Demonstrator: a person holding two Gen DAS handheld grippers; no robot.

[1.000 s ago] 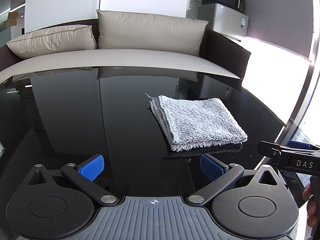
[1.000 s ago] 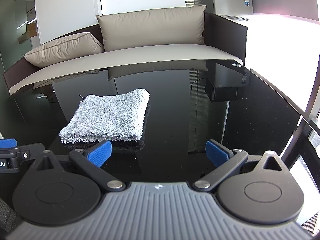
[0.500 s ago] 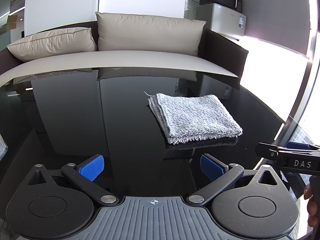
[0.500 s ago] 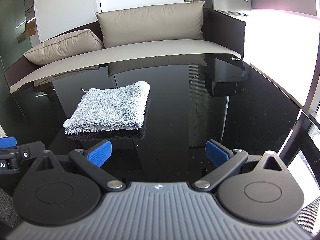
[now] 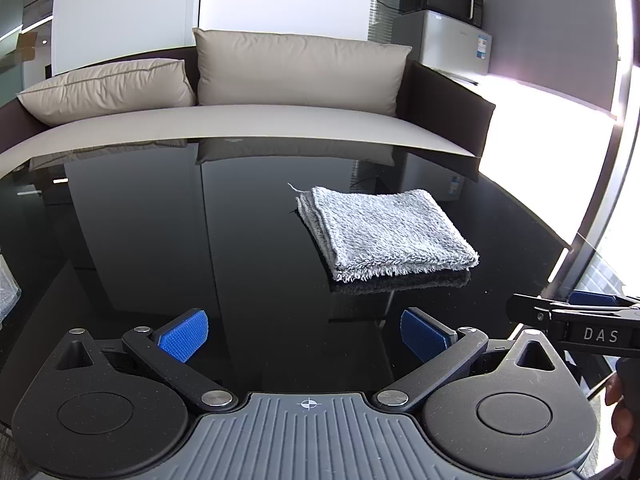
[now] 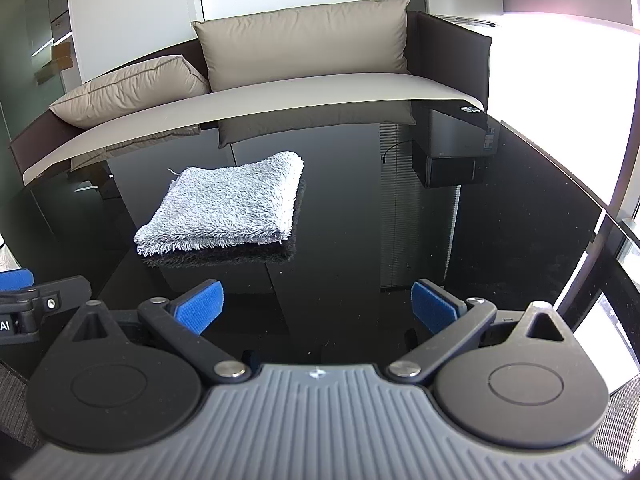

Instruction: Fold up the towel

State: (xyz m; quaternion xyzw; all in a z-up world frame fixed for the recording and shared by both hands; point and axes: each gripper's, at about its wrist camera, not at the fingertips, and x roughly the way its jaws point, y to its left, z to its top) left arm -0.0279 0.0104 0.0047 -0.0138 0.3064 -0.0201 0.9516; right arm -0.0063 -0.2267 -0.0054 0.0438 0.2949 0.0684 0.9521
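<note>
A grey towel lies folded into a neat stack on the glossy black desk, well ahead of both claws. The left claw and right claw hang spread apart, empty. Folding looks complete; best to leave the stack undisturbed.

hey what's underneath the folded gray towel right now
The towel lies folded in layers on the glossy black table, which mirrors its front edge. Whether anything lies between its layers or beneath it is hidden.
</note>
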